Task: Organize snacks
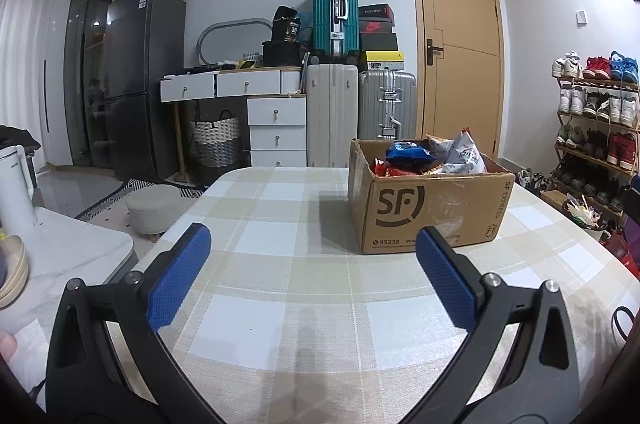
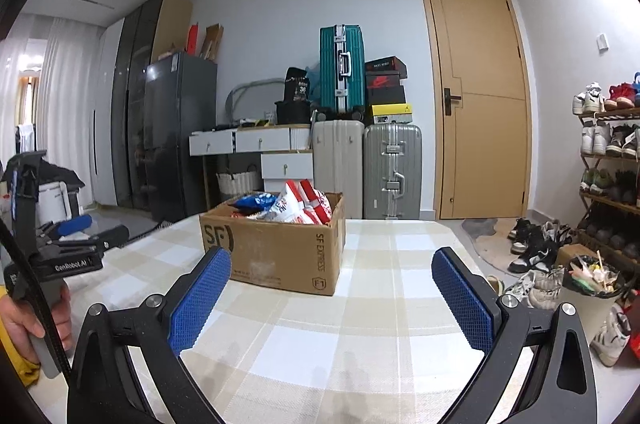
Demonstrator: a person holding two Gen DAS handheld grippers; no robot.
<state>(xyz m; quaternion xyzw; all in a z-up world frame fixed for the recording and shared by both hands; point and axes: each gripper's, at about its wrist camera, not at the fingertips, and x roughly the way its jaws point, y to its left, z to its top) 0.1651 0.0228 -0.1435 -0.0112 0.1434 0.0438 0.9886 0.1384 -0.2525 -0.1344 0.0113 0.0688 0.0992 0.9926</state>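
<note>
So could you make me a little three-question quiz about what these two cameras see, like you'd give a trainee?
1. True or false: the cardboard box on the checked table is sealed shut.
2. Multiple choice: the left tool is A) open and empty, B) shut on a snack bag, C) inside the box.
3. Fill in: the blue snack bag lies ___ the box.

Key
1. False; its top is open, with snack bags showing.
2. A; the right tool is open and empty too.
3. Inside.
</note>
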